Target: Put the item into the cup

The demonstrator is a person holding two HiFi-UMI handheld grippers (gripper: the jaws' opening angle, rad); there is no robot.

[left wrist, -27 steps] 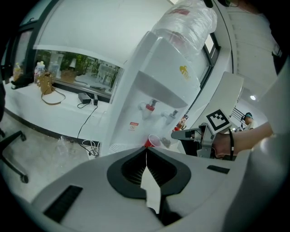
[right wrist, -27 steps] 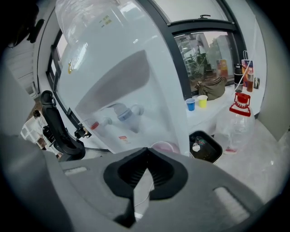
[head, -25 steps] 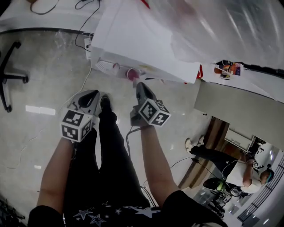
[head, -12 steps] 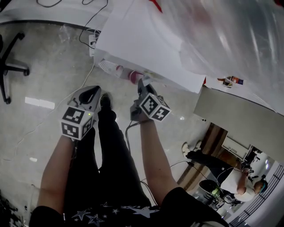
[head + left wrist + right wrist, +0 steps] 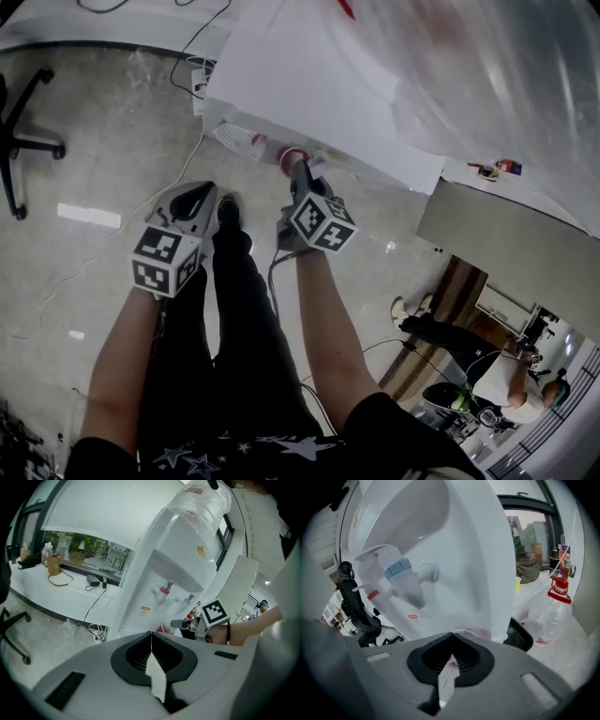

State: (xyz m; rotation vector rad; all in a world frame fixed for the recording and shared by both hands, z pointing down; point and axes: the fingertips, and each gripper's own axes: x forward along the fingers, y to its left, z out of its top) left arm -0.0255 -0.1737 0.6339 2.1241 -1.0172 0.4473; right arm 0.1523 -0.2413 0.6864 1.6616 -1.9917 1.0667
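Observation:
A red cup (image 5: pixel 289 156) sits at the front of a white water dispenser (image 5: pixel 319 84), under its taps. My right gripper (image 5: pixel 298 171) reaches to the cup, and its jaws are closed on the rim. From the left gripper view the same cup (image 5: pixel 164 628) shows at the tip of the right gripper (image 5: pixel 176 623), below the red tap (image 5: pixel 165 590). In the right gripper view a pale pink rim (image 5: pixel 465 633) lies just past the right gripper (image 5: pixel 452 635), beneath the blue tap (image 5: pixel 401 569). My left gripper (image 5: pixel 201 197) hangs over the floor, shut and empty; its jaws (image 5: pixel 151 634) meet.
A clear water bottle (image 5: pixel 487 56) tops the dispenser. Cables and a power strip (image 5: pixel 96 630) lie on the floor at its left, and an office chair (image 5: pixel 19 141) stands farther left. A bottle with a red cap (image 5: pixel 555 603) stands to the right. Another person (image 5: pixel 497 370) is at lower right.
My right gripper has pushed forward to the dispenser front and now reaches the red cup. The left gripper has hardly moved. The head view has shifted a little.

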